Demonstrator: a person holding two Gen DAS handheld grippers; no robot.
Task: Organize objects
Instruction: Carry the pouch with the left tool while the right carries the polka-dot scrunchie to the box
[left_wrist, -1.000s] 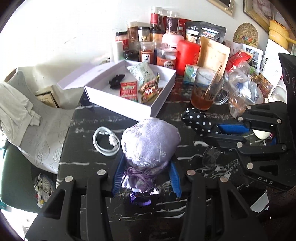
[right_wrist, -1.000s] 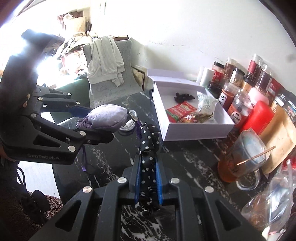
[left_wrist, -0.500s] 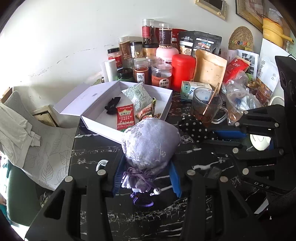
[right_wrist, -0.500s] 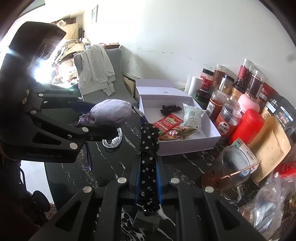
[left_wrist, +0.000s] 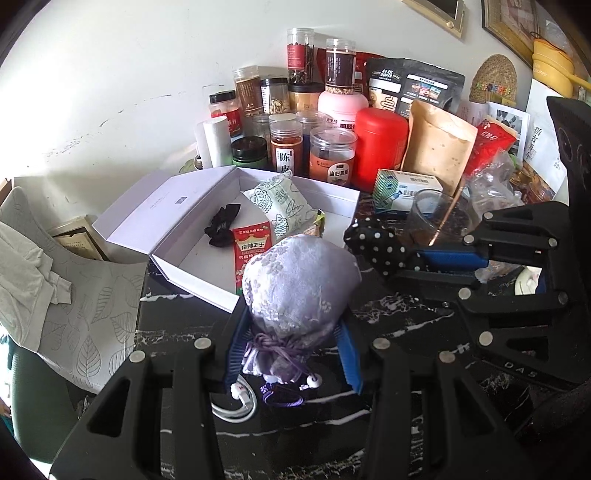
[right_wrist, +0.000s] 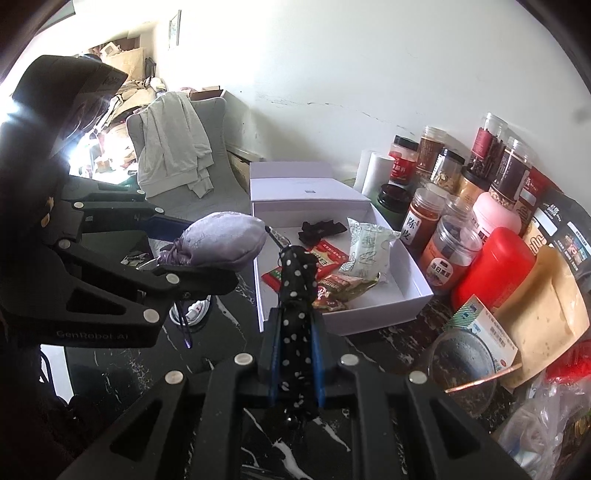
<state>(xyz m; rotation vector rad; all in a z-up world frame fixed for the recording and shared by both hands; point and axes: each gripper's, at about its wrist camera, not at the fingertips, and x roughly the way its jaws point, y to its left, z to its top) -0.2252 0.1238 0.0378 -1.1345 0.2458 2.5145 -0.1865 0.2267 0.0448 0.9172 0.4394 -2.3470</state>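
Lavender pouch (left_wrist: 299, 288) sits pinched between the left gripper (left_wrist: 291, 339) fingers; polka-dot cloth (right_wrist: 297, 325) is clamped between the right gripper (right_wrist: 297, 354) fingers, both just short of the white box (right_wrist: 388, 314).

lilac floral pouch (left_wrist: 299, 284), black white-dotted cloth (right_wrist: 297, 295), white box (left_wrist: 192, 273), red canister (left_wrist: 380, 147)

A plump lilac drawstring pouch (left_wrist: 301, 284) and a black polka-dot cloth (right_wrist: 297, 295) hang just before the open white box (right_wrist: 384, 314).
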